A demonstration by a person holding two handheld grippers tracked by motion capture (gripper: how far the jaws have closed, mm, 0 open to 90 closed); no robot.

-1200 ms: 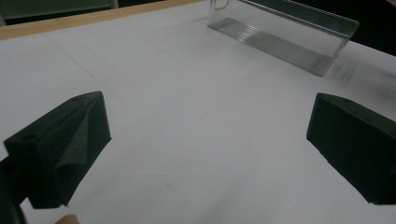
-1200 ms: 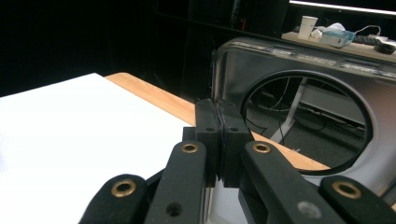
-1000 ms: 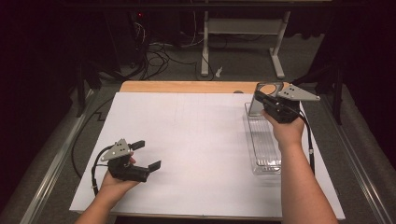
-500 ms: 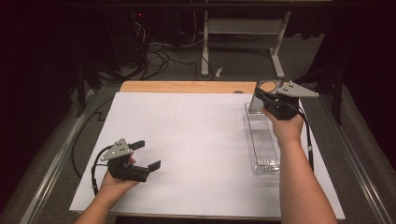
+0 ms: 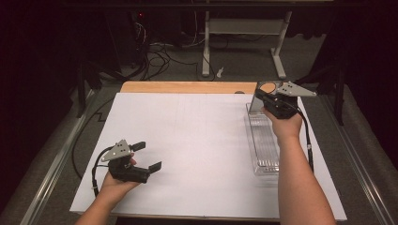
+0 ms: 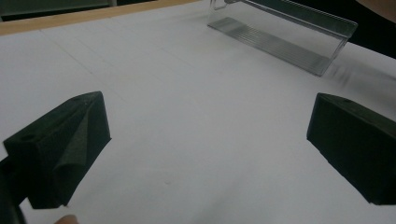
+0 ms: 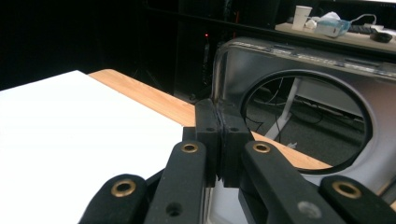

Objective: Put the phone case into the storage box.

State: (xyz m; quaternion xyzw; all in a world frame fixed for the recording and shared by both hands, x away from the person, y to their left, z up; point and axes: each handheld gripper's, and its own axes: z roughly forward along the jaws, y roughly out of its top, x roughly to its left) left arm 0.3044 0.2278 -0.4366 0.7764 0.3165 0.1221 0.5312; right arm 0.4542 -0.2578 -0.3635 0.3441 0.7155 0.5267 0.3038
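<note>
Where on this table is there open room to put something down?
The white sheet is bare between the left gripper and the clear tray. The right edge is crowded: the right gripper pinches the tray's far end there.

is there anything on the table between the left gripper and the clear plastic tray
Nothing. In the high view only bare white sheet lies between the left gripper and the clear tray; the left gripper view agrees.

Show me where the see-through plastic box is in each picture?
High view: clear plastic long container, right side, far end gripped by the right gripper.
Left gripper view: top right.
Right gripper view: its end wall with a round hole, right of centre.
Shared landmark: white table sheet.
</note>
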